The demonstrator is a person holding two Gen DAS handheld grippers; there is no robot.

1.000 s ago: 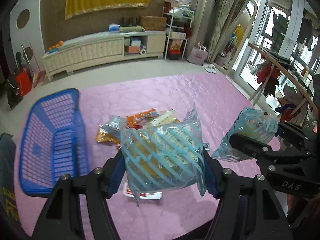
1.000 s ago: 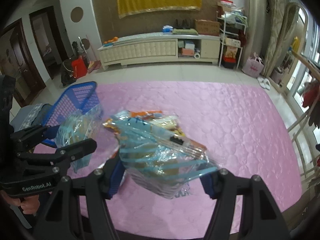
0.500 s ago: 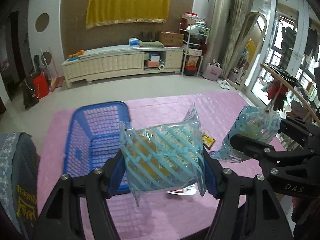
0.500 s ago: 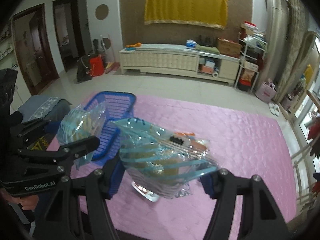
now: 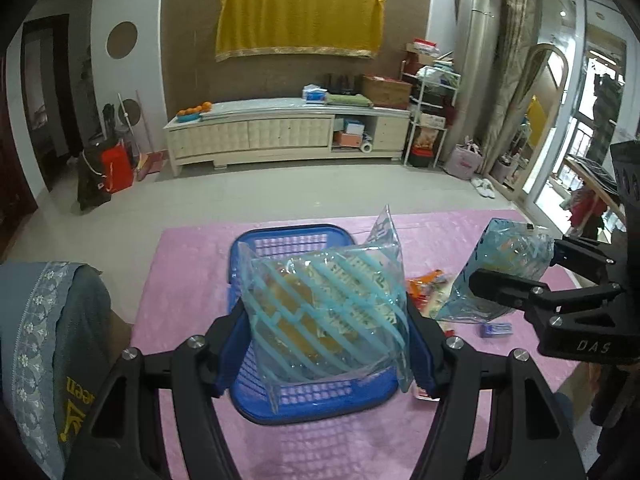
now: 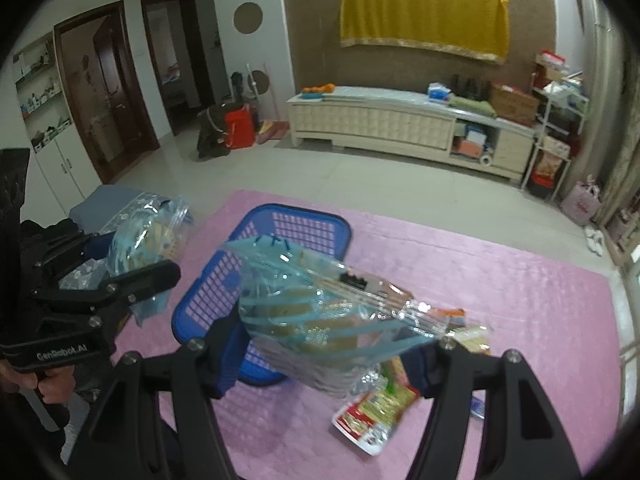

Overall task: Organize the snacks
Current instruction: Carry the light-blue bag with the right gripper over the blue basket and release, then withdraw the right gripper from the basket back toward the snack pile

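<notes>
My left gripper [image 5: 326, 340] is shut on a clear snack bag with teal stripes [image 5: 324, 312], held over the blue plastic basket [image 5: 304, 400] on the pink mat. In the left wrist view my right gripper [image 5: 536, 268] hangs to the right, shut on a second striped bag [image 5: 508, 264]. The right wrist view shows that second striped bag [image 6: 328, 316] tilted between the jaws of the right gripper [image 6: 324, 360], just right of the basket [image 6: 304, 228]. At the left of that view the left gripper [image 6: 104, 256] holds its bag [image 6: 148, 240].
Loose snack packets [image 6: 376, 412] lie on the pink mat [image 6: 520, 320] right of the basket, with orange ones [image 5: 428, 280] among them. A grey-blue cloth-covered seat [image 5: 48, 340] stands left of the mat. A long cream cabinet [image 5: 280, 136] lines the far wall.
Both grippers carried their striped bags leftward and a little upward, from over the snack pile to the basket. The basket now lies under the left bag. Both grips held.
</notes>
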